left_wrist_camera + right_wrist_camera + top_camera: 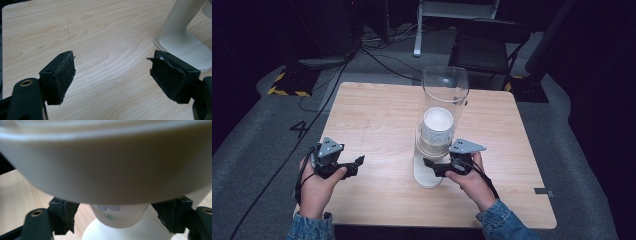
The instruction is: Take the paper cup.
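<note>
A cup dispenser stands on the wooden table (377, 115): a clear tube (445, 95) holds a stack of white paper cups (437, 125) above a white base (427, 176). My right gripper (432, 165) sits low at the dispenser's front, open. In the right gripper view its jaws (116, 213) stand on either side of the lowest cup (120, 216), which has a small printed pattern and hangs below the dispenser's white ring (107, 170); neither pad touches it. My left gripper (358, 162) rests open over the table's left part, nothing between its jaws (112, 75).
The dispenser's white foot (185, 47) lies to the right of my left gripper. A black chair (484, 47) and cables are on the floor beyond the table's far edge. Bare wood spreads across the table's left half.
</note>
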A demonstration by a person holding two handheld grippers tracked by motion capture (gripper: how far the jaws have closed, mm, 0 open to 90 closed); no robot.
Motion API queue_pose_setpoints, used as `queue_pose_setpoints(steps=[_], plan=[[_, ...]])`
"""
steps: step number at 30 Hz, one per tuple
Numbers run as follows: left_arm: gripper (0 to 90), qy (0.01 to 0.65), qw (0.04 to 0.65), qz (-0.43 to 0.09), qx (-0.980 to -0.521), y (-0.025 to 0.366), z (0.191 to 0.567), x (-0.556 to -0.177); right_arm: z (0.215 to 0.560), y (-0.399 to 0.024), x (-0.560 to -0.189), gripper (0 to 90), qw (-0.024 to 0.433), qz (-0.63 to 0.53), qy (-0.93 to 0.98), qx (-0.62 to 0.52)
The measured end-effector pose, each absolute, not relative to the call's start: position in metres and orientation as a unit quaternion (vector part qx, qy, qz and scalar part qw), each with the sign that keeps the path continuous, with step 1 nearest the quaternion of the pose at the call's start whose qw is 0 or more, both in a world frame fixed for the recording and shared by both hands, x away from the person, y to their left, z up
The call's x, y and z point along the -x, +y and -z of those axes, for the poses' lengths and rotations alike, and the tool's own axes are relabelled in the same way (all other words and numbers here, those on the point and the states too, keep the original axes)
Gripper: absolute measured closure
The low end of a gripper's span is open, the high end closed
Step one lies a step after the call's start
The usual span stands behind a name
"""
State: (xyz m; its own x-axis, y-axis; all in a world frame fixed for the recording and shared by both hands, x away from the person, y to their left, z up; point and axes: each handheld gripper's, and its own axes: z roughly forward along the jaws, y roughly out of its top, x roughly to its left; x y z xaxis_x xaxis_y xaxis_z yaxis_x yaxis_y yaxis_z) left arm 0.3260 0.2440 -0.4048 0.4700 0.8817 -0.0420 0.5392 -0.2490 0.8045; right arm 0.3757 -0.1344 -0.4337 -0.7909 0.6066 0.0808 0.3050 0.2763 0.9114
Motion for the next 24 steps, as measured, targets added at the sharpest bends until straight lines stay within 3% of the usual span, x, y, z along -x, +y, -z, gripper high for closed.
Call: queue_pose_setpoints(steps=[5,24], plan=[[19.9,0.467,0.396,-0.216,-0.761,0.2439,0.4049,-0.3260,0.4372,-0.1325,-0.3753,32.4,0.160,-0.539,0.775,-0.290],[19.9,0.467,0.399,-0.218,-0.759,0.2457,0.4035,-0.3240,0.4398,-0.1349,-0.3764,33.9,0.189,-0.532,0.776,-0.280]])
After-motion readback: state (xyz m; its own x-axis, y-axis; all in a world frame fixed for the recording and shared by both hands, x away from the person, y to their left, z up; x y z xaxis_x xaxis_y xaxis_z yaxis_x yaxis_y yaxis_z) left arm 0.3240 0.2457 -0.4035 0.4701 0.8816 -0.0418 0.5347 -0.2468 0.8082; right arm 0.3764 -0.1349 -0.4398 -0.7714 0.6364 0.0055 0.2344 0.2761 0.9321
